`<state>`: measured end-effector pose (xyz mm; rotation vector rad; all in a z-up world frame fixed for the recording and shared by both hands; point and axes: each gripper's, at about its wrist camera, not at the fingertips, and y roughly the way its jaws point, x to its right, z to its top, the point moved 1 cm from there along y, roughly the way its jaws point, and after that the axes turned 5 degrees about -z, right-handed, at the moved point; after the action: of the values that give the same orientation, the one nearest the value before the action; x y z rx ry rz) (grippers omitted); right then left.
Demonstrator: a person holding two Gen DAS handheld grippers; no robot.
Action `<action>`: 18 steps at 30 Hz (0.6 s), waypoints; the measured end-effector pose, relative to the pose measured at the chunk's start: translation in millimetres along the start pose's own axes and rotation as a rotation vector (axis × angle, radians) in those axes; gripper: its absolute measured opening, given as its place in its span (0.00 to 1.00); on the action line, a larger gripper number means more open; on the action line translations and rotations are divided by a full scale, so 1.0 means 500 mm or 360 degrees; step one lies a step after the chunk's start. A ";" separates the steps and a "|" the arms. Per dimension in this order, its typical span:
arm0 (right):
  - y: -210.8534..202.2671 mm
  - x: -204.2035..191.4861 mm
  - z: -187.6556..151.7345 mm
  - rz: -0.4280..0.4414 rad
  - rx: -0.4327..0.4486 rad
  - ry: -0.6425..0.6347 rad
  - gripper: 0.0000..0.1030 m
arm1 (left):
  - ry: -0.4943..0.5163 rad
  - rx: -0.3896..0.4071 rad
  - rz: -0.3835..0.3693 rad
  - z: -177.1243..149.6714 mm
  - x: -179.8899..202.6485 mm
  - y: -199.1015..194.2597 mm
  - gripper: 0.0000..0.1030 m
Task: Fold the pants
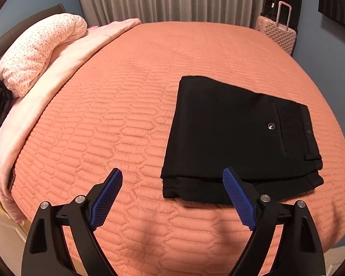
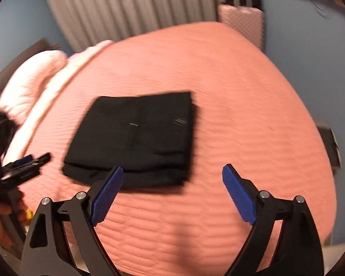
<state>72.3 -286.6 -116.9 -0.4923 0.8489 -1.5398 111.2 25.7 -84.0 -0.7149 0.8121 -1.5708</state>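
Ahead, folded black pants (image 1: pixel 237 135) on the bed (image 1: pixel 126 92), beyond both spread, empty grippers: left gripper (image 1: pixel 172 177), right gripper (image 2: pixel 172 174).

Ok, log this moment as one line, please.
pants: folded, flat on bed | left gripper: open, empty | right gripper: open, empty | right view blurred

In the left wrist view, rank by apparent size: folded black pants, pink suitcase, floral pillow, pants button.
1. Folded black pants, largest.
2. Floral pillow.
3. Pink suitcase; it stands farther away, so its true size is unsure.
4. Pants button, smallest.
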 end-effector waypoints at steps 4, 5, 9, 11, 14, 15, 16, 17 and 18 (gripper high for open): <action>0.084 -0.089 0.026 0.0132 -0.0100 -0.0206 0.65 | 0.0089 -0.0075 0.0074 0.014 0.014 0.024 0.84; 0.106 -0.100 0.029 0.0181 -0.0138 -0.0206 0.65 | 0.0104 -0.0066 0.0087 0.019 0.015 0.024 0.84; 0.209 -0.086 0.019 0.0106 -0.0308 -0.0177 0.65 | 0.0155 -0.0040 0.0128 0.039 0.002 0.040 0.84; 0.199 -0.057 0.021 0.0114 -0.0276 -0.0083 0.66 | 0.0171 -0.0057 0.0113 0.049 -0.009 0.061 0.84; 0.166 -0.004 0.033 0.0053 -0.0172 0.0014 0.73 | 0.0178 -0.0099 0.0098 0.059 -0.025 0.110 0.84; 0.166 0.017 0.035 0.0037 -0.0175 0.0044 0.73 | 0.0180 -0.0125 0.0083 0.059 -0.027 0.125 0.84; 0.165 0.029 0.037 0.0025 -0.0184 0.0058 0.73 | 0.0179 -0.0138 0.0067 0.059 -0.029 0.136 0.84; 0.165 0.039 0.038 0.0011 -0.0190 0.0063 0.73 | 0.0175 -0.0144 0.0060 0.059 -0.030 0.144 0.84; 0.162 0.047 0.039 -0.0001 -0.0184 0.0061 0.73 | 0.0170 -0.0148 0.0054 0.058 -0.031 0.153 0.84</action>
<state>136.3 -312.3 -169.2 -0.5484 0.9713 -1.5102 180.3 30.9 -130.0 -0.6853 0.9766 -1.5589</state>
